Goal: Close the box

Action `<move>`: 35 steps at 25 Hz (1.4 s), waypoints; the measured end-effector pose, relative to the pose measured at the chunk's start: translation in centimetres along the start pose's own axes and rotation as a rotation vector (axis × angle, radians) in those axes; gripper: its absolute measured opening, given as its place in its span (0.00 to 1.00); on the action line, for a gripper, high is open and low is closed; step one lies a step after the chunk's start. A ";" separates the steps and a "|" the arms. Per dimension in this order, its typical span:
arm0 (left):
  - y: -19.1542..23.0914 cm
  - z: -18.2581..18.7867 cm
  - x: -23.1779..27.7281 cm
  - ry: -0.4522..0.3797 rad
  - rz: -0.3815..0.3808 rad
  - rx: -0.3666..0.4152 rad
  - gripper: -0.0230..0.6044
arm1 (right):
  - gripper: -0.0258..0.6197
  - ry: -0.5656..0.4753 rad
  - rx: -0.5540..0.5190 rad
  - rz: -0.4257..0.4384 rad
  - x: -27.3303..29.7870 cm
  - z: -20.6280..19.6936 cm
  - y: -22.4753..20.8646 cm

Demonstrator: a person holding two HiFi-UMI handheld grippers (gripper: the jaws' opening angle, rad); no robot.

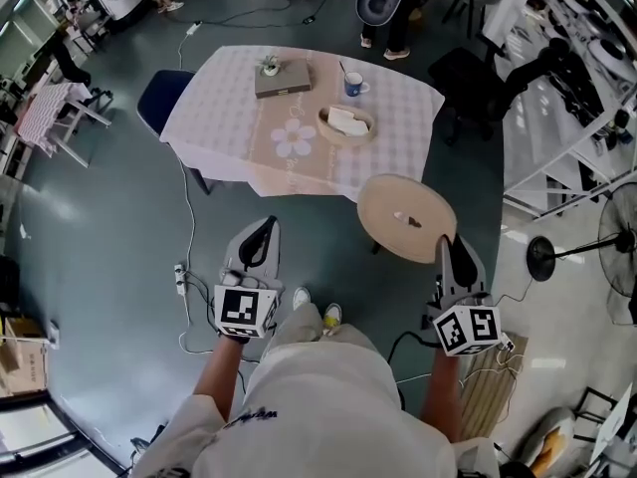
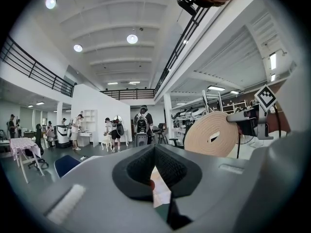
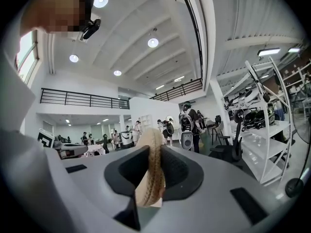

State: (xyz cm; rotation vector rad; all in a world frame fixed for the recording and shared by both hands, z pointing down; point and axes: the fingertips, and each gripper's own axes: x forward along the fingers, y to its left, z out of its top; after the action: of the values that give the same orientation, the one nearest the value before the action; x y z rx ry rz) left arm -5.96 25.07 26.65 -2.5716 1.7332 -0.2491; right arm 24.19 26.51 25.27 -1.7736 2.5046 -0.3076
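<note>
Round beige woven lid [image 1: 406, 217]: a flat disc with a small knob near its middle. Held in the air over the grey-green floor [image 1: 100, 227], just short of the table's near right corner. Gripped at its near edge by the right gripper [image 1: 450, 255]; in the right gripper view, dark pads [image 3: 177, 166] clamped on both faces of the coiled rim.

Shallow round woven basket [image 1: 370, 125], uncovered, with something white folded inside. Set toward the right side of a rectangular table under a pale checked cloth [image 1: 219, 118] printed with a white flower. Behind the basket, a blue-and-white mug [image 1: 353, 86]; to the left, a flat grey-brown block [image 1: 289, 80] with a tiny plant on top.

Large open hall all around. Dark blue chair [image 1: 157, 98] at the table's left end, white shelving [image 1: 557, 98] along the right, a standing fan [image 1: 622, 237] beside it. White power strip [image 1: 180, 279] and cables on the floor. People standing far off behind the table.

Both forearms stretched forward from the waist, grippers roughly level, marker cubes turned up toward the head camera. Left gripper [image 1: 261, 239] low on the left, well apart from the lid, jaws pressed together with nothing between them.
</note>
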 end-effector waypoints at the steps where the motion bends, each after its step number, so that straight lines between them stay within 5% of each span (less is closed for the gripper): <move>1: 0.0 0.0 0.2 0.003 0.003 -0.001 0.04 | 0.16 0.002 0.000 0.005 0.3 0.1 -0.1; 35: 8.2 0.0 14.5 0.007 -0.006 -0.017 0.04 | 0.16 0.005 -0.015 0.063 15.7 3.8 -0.3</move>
State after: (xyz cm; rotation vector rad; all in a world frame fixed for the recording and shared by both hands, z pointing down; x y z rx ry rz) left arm -8.15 8.56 27.35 -2.5906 1.7380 -0.2448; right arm 19.77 11.17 22.71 -1.6974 2.5670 -0.2908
